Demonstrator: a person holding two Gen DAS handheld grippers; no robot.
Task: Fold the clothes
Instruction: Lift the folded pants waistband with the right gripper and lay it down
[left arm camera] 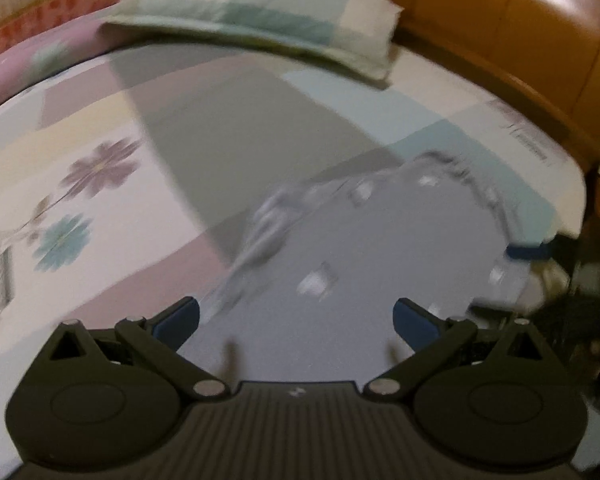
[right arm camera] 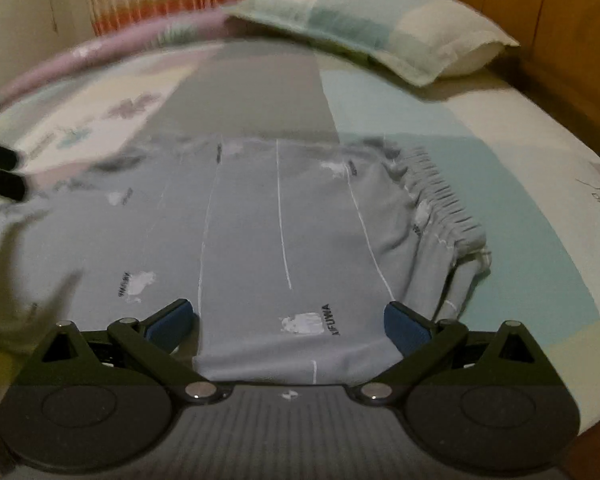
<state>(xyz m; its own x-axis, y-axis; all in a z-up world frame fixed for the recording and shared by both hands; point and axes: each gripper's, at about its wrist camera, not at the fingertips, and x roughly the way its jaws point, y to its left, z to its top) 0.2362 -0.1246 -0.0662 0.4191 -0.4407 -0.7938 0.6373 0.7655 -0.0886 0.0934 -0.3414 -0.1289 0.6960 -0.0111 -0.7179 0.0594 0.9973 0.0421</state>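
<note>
While the grey cotton shorts with thin white stripes and an elastic waistband (right arm camera: pixel 284 216) are lying spread over the patchwork bedsheet (right arm camera: pixel 480 168), waistband toward two o'clock, both the left gripper (left arm camera: pixel 296 322) and right gripper (right arm camera: pixel 288 318) are hovering with jaws spread, pinching nothing; no finished fold is showing, though blur is hiding detail.

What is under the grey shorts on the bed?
The grey shorts lie flat on the patchwork bed sheet, which shows all around them with grey, blue and cream patches. The part of the sheet directly underneath is covered, so its pattern there cannot be seen.
</note>
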